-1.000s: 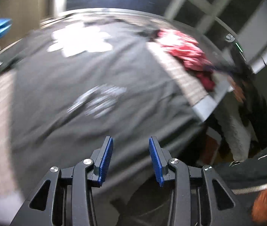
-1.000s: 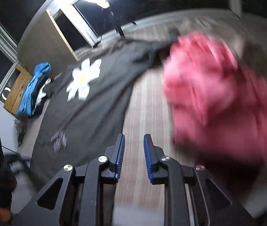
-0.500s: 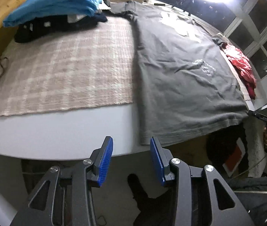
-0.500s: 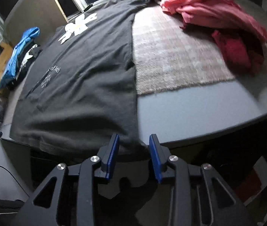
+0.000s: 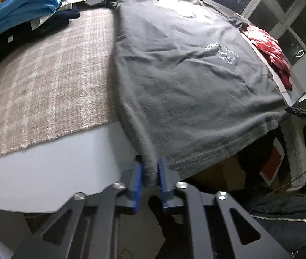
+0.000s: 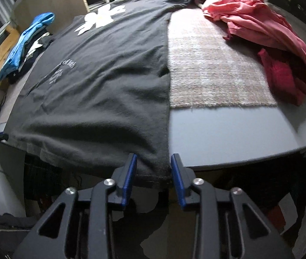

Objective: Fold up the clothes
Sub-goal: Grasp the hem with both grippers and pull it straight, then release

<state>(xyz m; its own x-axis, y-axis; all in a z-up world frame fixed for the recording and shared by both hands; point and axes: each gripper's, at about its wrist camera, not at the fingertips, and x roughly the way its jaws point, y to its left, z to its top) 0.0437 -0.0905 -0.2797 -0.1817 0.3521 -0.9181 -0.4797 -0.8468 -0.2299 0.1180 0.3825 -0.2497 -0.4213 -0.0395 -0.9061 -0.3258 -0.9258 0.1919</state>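
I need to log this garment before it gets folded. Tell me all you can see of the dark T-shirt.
The dark T-shirt looks like soft charcoal cotton, with a white flower print and small white lettering. It lies flat, mildly wrinkled, partly over the plaid mat, its stitched hem hanging off the grey table. The left tongs pinch one bunched hem corner; the right tongs stand open around the other corner.

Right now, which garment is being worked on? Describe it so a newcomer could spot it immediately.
On the round grey table, over the plaid mat, lies the dark T-shirt, spread flat with its hem hanging over the near edge. Unlike the crumpled pink clothes and the blue-topped stack, it bears a white flower print.
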